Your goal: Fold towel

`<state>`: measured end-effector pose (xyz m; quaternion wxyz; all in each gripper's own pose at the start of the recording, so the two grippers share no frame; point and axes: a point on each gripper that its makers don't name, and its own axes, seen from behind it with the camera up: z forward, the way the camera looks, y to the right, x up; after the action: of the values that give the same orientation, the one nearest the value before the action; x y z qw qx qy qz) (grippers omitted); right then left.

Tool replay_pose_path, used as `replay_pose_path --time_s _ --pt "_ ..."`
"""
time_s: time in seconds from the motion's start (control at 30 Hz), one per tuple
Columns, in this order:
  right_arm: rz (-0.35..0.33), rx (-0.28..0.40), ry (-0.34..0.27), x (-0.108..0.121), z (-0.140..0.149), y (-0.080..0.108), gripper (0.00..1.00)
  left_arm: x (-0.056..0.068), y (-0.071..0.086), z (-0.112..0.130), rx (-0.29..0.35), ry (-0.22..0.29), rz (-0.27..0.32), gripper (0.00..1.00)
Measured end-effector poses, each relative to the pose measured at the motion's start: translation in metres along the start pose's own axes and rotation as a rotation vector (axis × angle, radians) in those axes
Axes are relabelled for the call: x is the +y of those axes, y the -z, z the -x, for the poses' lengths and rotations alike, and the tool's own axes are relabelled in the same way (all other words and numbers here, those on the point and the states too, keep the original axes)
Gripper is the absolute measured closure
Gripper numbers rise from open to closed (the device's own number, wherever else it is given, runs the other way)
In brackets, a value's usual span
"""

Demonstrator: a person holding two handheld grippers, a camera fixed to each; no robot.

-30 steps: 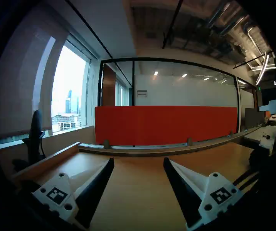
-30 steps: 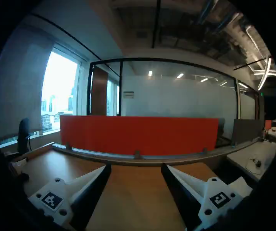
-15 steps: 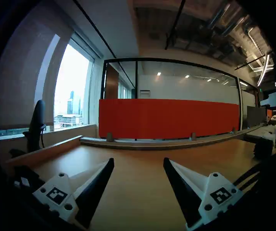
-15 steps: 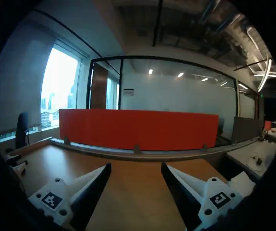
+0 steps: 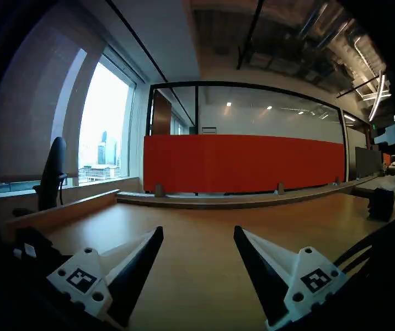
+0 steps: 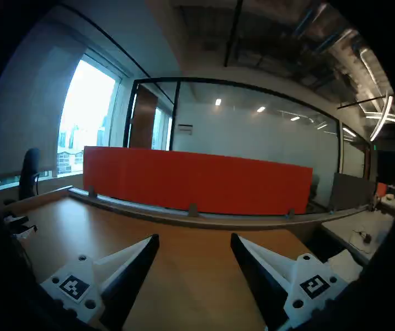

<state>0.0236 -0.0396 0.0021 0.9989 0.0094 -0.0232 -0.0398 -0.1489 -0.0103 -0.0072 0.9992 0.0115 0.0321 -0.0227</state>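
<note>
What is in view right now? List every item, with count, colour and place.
desk: one, light brown wood, under both tools
partition: one, orange-red, upright along the desk's far edge
window: one, bright, on the left wall
office chair: one, black, by the window at the left
glass wall: one, dark-framed, behind the partition
ceiling light: one, white strip, upper right
dark object: one, black, at the desk's right edge; too dim to identify
neighbouring desk: one, pale, at the right beyond the wooden desk
white object: one, white, low right beside the right tool; cannot tell what it is
left tool: one, white and black, open, above the desk
right tool: one, white and black, open, above the desk
</note>
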Motion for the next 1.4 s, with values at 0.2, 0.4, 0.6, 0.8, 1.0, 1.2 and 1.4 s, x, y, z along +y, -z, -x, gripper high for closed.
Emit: replay_pose_path --time_s 0.2,0.4,0.6,0.8,1.0,1.2,1.4 --pt "0.011 -0.003 0.001 0.003 0.002 -0.001 0.0 -0.003 -0.003 0.006 -0.008 -0.008 0.001 0.05" --pt "0.013 -0.009 0.002 0.004 0.003 0.0 0.0 -0.005 -0.004 0.012 -0.023 -0.015 -0.003 0.05" --pt "0.012 -0.016 0.004 0.002 0.006 -0.001 0.0 -0.004 -0.006 0.012 -0.025 -0.016 0.003 0.05" --pt "0.009 -0.021 0.005 0.002 0.01 -0.003 0.0 -0.005 -0.006 0.013 -0.025 -0.017 0.001 0.05" --pt "0.011 -0.022 0.002 0.005 0.012 -0.003 0.0 -0.011 -0.004 0.013 -0.025 -0.017 -0.021 0.05" --pt "0.014 -0.017 -0.004 0.01 0.011 0.0 0.0 -0.011 -0.004 0.013 -0.026 -0.017 -0.019 0.05" --pt "0.013 -0.011 -0.012 0.016 0.01 0.004 0.0 -0.011 -0.005 0.013 -0.026 -0.017 -0.018 0.05"
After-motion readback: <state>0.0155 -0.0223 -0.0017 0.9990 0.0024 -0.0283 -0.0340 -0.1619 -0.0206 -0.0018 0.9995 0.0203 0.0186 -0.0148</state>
